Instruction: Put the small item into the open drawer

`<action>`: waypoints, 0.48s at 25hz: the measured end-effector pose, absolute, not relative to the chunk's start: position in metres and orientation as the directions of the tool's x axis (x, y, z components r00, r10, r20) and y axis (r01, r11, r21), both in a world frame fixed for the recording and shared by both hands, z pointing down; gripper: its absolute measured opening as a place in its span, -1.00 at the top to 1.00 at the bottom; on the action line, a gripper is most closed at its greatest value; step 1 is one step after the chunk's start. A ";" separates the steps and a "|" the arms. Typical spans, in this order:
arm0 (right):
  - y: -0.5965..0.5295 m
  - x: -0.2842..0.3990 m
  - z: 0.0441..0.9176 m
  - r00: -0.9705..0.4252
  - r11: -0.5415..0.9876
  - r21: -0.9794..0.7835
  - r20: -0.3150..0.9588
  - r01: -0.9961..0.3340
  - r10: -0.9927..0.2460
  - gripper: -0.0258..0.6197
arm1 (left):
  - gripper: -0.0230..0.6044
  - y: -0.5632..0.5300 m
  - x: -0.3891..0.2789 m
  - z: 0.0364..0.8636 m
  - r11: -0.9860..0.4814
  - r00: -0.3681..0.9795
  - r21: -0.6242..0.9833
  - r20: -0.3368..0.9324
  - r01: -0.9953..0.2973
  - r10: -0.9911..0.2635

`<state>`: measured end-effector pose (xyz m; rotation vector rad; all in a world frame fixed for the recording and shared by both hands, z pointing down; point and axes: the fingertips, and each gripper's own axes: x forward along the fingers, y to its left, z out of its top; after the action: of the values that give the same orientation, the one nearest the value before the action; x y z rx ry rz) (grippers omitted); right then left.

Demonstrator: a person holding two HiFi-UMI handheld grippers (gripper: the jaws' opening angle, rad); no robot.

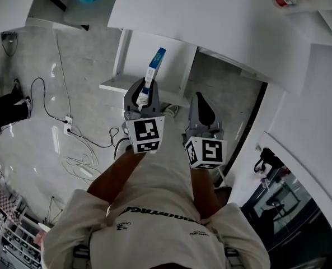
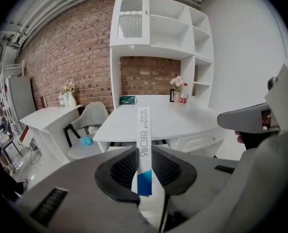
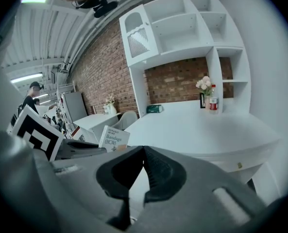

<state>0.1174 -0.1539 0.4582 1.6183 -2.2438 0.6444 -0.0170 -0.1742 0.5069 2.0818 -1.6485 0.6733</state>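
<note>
My left gripper (image 1: 146, 89) is shut on a slim white and blue bandage box (image 1: 153, 72). In the left gripper view the box (image 2: 144, 140) stands upright between the ribbed pads (image 2: 127, 166) and sticks out past the gripper's (image 2: 144, 152) tips toward the white desk (image 2: 173, 120). My right gripper (image 1: 201, 101) is level with it on the right, its jaws shut with nothing between them. In the right gripper view the gripper's (image 3: 144, 149) tips meet, and the box (image 3: 113, 138) shows to their left. Drawer fronts (image 3: 236, 164) sit under the desk edge; I cannot tell whether one is pulled out.
The desk (image 1: 221, 15) carries a shelf hutch (image 2: 158, 28), a red-capped bottle (image 3: 213, 105), flowers (image 3: 204, 85) and a green tissue box (image 2: 127, 100). A grey chair (image 2: 93, 118) with a blue cloth (image 2: 86, 141) stands to its left. Cables (image 1: 70, 128) trail over the floor.
</note>
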 end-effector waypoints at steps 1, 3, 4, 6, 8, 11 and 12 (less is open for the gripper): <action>-0.155 0.117 0.462 -0.315 0.257 -0.183 0.492 -0.949 -0.812 0.92 | 0.67 -0.176 -0.018 0.513 -0.227 0.189 0.013 0.602 -0.974 -0.776; -0.157 0.115 0.470 -0.310 0.250 -0.185 0.501 -0.950 -0.808 0.92 | 0.67 -0.180 -0.021 0.524 -0.230 0.188 0.011 0.619 -0.973 -0.763; -0.158 0.113 0.473 -0.310 0.251 -0.184 0.505 -0.950 -0.805 0.92 | 0.67 -0.182 -0.023 0.529 -0.230 0.185 0.010 0.628 -0.973 -0.756; -0.159 0.110 0.480 -0.313 0.256 -0.180 0.515 -0.950 -0.798 0.92 | 0.67 -0.185 -0.028 0.541 -0.228 0.178 0.007 0.647 -0.974 -0.742; -0.161 0.108 0.486 -0.312 0.257 -0.177 0.523 -0.950 -0.793 0.92 | 0.67 -0.189 -0.031 0.552 -0.229 0.176 0.006 0.663 -0.973 -0.727; -0.163 0.106 0.494 -0.311 0.252 -0.181 0.531 -0.950 -0.789 0.92 | 0.67 -0.193 -0.034 0.567 -0.243 0.178 0.002 0.684 -0.970 -0.707; -0.164 0.105 0.497 -0.312 0.251 -0.185 0.534 -0.950 -0.786 0.92 | 0.67 -0.194 -0.035 0.572 -0.245 0.176 -0.001 0.691 -0.970 -0.701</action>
<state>0.1053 -0.1638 0.4970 1.5968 -2.1966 0.6892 -0.0346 -0.1939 0.5718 2.0155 -1.5705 0.8101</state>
